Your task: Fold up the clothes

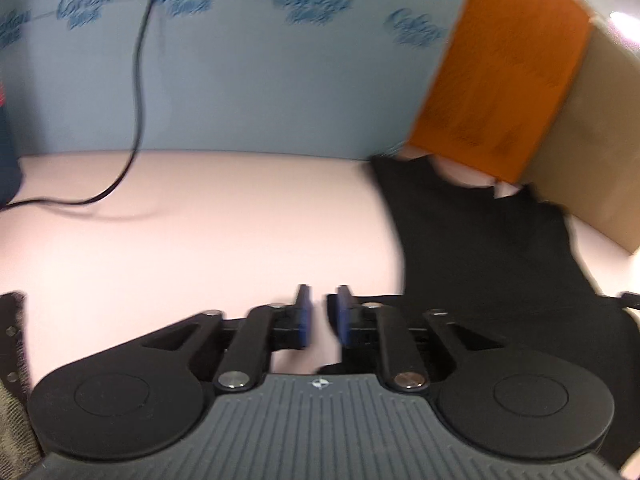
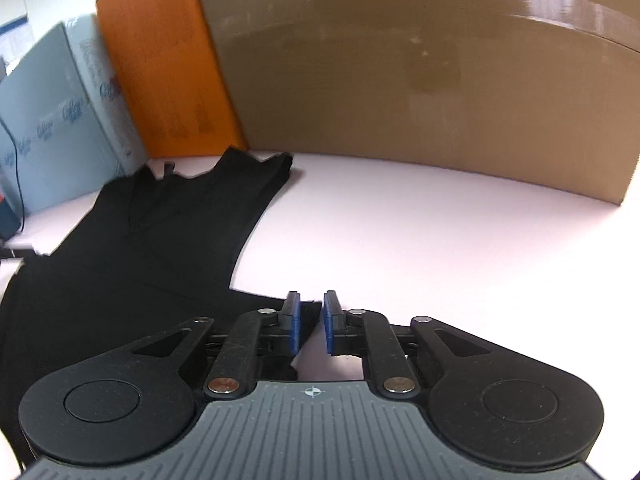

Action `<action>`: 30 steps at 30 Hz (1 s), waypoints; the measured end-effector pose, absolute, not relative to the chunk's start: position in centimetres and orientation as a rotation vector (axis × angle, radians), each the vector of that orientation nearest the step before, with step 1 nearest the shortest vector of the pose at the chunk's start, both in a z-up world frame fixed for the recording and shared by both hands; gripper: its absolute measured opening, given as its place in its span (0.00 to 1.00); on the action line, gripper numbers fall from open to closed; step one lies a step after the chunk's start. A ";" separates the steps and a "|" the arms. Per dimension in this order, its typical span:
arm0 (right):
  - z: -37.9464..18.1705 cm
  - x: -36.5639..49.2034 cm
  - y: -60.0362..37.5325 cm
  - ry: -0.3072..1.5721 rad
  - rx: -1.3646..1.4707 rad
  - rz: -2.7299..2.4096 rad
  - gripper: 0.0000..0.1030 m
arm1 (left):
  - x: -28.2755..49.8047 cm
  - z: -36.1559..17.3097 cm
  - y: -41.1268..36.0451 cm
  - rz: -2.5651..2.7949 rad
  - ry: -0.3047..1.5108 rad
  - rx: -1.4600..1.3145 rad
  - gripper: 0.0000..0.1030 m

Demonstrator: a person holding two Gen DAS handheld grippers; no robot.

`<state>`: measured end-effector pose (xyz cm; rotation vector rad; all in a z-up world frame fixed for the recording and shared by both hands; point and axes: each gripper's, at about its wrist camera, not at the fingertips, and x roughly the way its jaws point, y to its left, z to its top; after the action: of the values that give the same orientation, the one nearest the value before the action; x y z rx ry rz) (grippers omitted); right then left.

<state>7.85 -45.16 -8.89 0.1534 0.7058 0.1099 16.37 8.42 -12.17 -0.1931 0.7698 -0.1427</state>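
On the pale bench [image 2: 420, 220] we saw a black top [image 2: 160, 240] lying flat, filling the left half of the right wrist picture. Its straps reached the upper left, near an orange box [image 2: 168, 72] and a brown cardboard wall [image 2: 400, 60]. Our right hand-held gripper [image 2: 311, 320] was a little open at the cloth's edge, holding nothing. Our left hand-held gripper [image 1: 323, 316] was a little open too, and empty. A black cable [image 1: 138, 80] hung at the upper left of the blurry left picture.

garment: my black sleeveless top [image 2: 160, 240] | state: spread flat, unfolded | place: pale table, straps toward the boxes
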 end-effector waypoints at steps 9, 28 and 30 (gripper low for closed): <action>-6.7 -4.3 -48.4 0.653 0.410 0.158 0.59 | 6.4 -9.1 14.7 -0.043 0.671 -0.421 0.55; -7.9 -9.5 -43.3 0.658 0.437 0.244 0.05 | 0.2 -10.7 10.9 -0.181 0.704 -0.482 0.04; -7.6 -9.3 -43.6 0.677 0.409 0.235 0.05 | -0.1 -10.3 11.3 -0.194 0.712 -0.424 0.04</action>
<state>-9.29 -43.58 -7.56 0.4085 0.6768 0.2350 -0.15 11.30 -10.26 -0.4240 0.7124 -0.1939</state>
